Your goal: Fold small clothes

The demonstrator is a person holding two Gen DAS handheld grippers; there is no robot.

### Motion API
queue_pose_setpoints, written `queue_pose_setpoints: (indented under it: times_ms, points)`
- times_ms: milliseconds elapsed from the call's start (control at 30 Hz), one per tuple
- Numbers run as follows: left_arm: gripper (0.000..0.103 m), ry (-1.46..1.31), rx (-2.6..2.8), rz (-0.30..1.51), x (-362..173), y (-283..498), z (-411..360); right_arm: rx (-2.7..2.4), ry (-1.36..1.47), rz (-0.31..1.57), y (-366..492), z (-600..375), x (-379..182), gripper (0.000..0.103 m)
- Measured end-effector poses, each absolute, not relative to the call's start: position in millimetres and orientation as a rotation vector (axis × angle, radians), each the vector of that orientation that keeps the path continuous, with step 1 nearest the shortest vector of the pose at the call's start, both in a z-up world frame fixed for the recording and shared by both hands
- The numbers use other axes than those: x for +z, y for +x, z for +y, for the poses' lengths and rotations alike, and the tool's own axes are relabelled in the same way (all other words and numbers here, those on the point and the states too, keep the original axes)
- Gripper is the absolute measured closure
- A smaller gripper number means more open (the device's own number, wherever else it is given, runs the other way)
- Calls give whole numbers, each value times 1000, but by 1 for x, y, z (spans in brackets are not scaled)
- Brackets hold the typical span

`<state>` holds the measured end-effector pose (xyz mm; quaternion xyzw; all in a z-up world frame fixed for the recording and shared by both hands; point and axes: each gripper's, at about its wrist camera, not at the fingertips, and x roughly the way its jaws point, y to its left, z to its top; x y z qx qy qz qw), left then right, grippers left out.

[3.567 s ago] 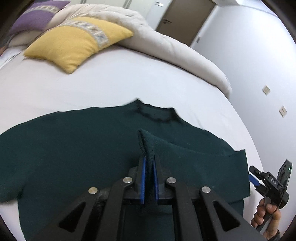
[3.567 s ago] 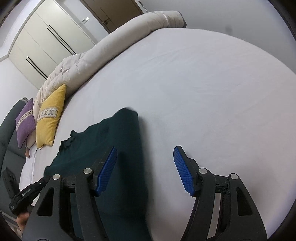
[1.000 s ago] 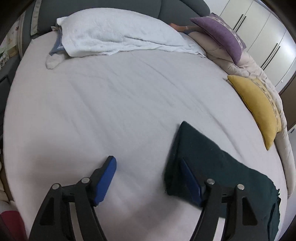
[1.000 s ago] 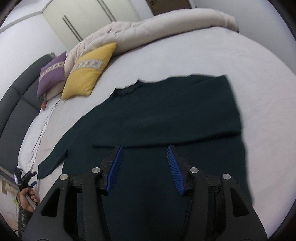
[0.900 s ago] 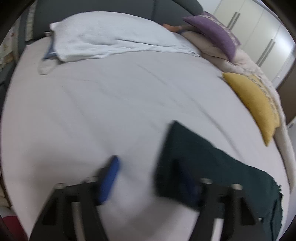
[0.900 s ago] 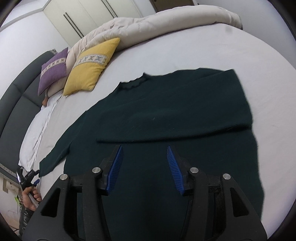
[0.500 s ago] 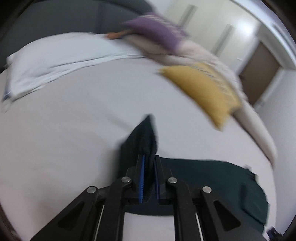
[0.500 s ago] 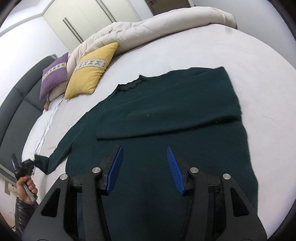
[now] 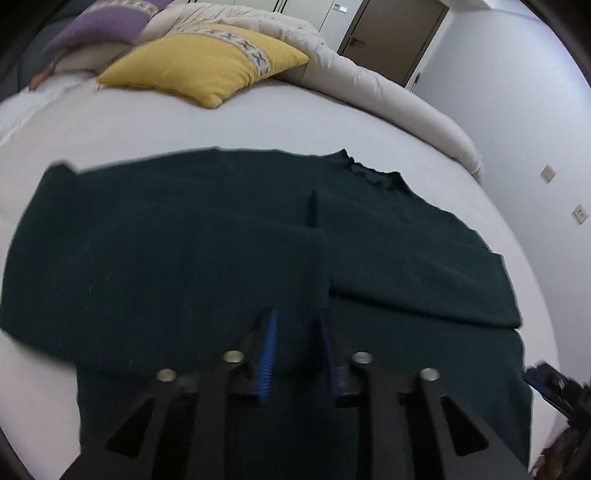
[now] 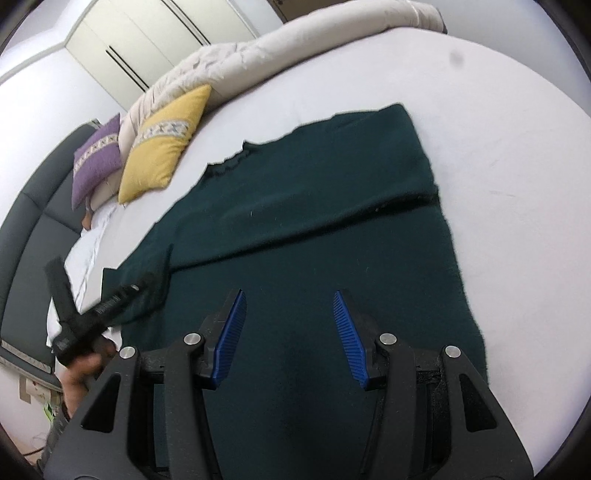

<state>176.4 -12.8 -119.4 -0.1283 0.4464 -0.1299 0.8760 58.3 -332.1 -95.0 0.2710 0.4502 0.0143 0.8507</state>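
Note:
A dark green sweater [image 9: 184, 236] lies flat on the white bed [image 9: 147, 125], its neck towards the pillows. Both sleeves are folded across the body. The left sleeve's cuff [image 9: 295, 258] lies just in front of my left gripper [image 9: 295, 332], whose jaws stand a little apart with dark cloth between them; the frame is blurred. In the right wrist view the sweater [image 10: 314, 229] fills the middle. My right gripper [image 10: 288, 321] is open and empty above the sweater's lower part. The left gripper [image 10: 110, 295] shows there at the sweater's left side.
A yellow pillow [image 9: 207, 62] and a purple pillow [image 9: 107, 22] lie at the bed's head, with a rolled beige duvet [image 9: 369, 92] along the far edge. A dark headboard [image 10: 26, 221] stands at the left. White sheet [image 10: 517, 184] lies right of the sweater.
My left gripper carried the left sleeve from out on the sheet across onto the sweater's body, and its jaws have parted slightly. The right gripper stayed open above the hem.

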Motion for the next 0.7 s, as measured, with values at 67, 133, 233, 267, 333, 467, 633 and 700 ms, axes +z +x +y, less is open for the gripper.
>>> queue_pose_setpoints:
  times_ms: [67,133,233,267,333,467,633,700]
  points:
    - [41,-256,-260,894,-110,157,2,53,566,944,68,-320,-94,40]
    - [28,-243,-237,822,-97,139,28,101,553,947,85,-297,-92,39]
    - [29,-296,-194,808,-94,127,68,203,526,965,115,-254,-91,39]
    - [30,-326,-177,807,-93,126,83,238,516,976,129,-235,-93,39]
    - [31,-375,-143,800,-92,124,113,263,511,1009,152,-206,-101,39]
    - [31,-418,-106,788,-97,112,156,270,462,1168,202,-143,-140,39]
    - [31,-435,-83,794,-107,113,169,223,350,1150,225,-111,-138,87]
    - [31,-445,-77,799,-109,119,168,254,325,1117,223,-109,-123,97]
